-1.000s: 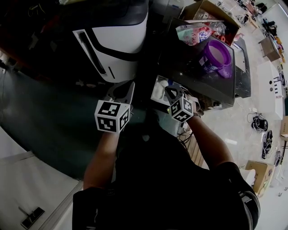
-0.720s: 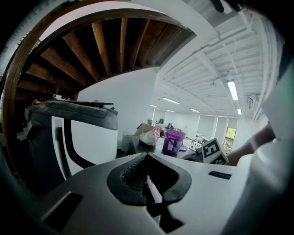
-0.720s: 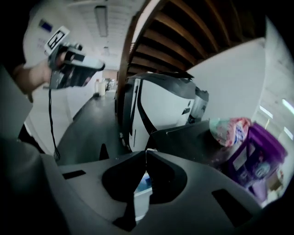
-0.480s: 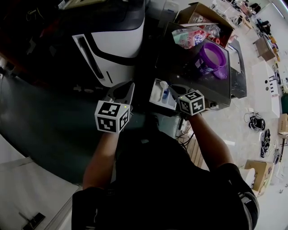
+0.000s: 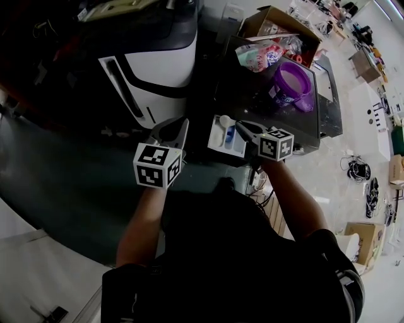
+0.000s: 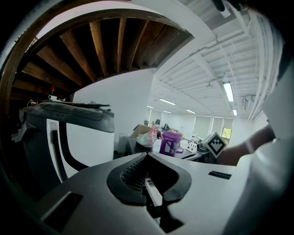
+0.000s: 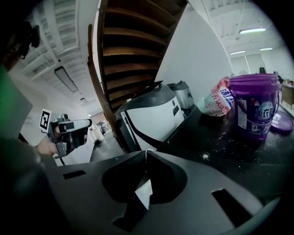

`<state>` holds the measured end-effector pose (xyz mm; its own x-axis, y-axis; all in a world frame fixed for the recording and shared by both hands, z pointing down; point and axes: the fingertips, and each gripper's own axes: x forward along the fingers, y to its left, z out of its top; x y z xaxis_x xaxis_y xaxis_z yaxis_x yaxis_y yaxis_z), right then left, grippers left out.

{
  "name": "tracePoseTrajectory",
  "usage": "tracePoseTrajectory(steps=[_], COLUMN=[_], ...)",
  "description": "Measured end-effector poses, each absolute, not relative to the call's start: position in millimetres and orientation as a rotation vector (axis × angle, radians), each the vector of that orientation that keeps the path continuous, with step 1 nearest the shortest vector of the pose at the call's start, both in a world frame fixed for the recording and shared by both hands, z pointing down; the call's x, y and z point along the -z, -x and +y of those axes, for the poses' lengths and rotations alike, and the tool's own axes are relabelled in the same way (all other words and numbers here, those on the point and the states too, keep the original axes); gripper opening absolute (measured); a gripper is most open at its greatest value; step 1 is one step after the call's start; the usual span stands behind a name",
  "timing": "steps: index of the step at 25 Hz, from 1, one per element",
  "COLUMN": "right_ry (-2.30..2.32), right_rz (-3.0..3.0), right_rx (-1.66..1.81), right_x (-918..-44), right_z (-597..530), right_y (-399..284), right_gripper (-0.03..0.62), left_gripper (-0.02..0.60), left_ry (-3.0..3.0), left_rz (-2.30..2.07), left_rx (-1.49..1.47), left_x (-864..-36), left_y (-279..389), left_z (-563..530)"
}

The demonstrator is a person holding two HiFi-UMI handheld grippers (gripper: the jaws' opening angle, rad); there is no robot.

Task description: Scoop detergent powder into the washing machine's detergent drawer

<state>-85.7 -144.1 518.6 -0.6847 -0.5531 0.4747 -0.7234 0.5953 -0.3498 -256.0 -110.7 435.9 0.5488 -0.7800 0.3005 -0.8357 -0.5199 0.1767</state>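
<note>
The white detergent drawer (image 5: 219, 140) stands pulled out below a black countertop (image 5: 252, 104); a white round piece and a blue piece lie in it. My right gripper (image 5: 238, 125) (image 7: 146, 152) hovers at the drawer's right edge, jaws shut, with nothing showing beyond the tips. A purple detergent bucket (image 5: 291, 82) (image 7: 255, 105) (image 6: 171, 142) stands open on the countertop. My left gripper (image 5: 177, 125) (image 6: 147, 154) is held left of the drawer, shut and empty. No scoop can be made out for certain.
A big white-and-black appliance (image 5: 158, 63) (image 7: 151, 114) stands left of the drawer. A pink and green detergent bag (image 5: 259, 53) (image 7: 218, 103) lies behind the bucket, next to a cardboard box (image 5: 278, 19). Spilled powder (image 7: 204, 156) dots the countertop.
My right gripper has drawn back to the right, off the drawer, so its inside now shows. The left gripper has stayed where it was.
</note>
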Motion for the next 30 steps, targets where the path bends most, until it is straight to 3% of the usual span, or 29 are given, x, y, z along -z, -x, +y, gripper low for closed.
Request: tracePoseTrajectory(steps=[8,16,30], right_ry=[-1.051,-1.005,-0.951], right_rz=[-2.597,-2.669,-2.785], right_rx=[-0.885,-0.847,-0.856], right_x=[-498.3,-476.2,-460.2], right_z=[-151.7,-155.9,-162.8], right_y=[69.9,35.4,-78.1], right_gripper=[0.018,0.018,0.018], left_gripper=[0.008,0.008,0.008], left_ry=[-2.502,-2.52,-2.486], left_rz=[-1.324,-1.3,-1.4], left_rx=[-0.283,-0.323,-0.34], left_x=[-433.4,-431.7,-416.8], left_y=[240.3,183.0,74.9], left_z=[-126.9,-142.8,-165.6])
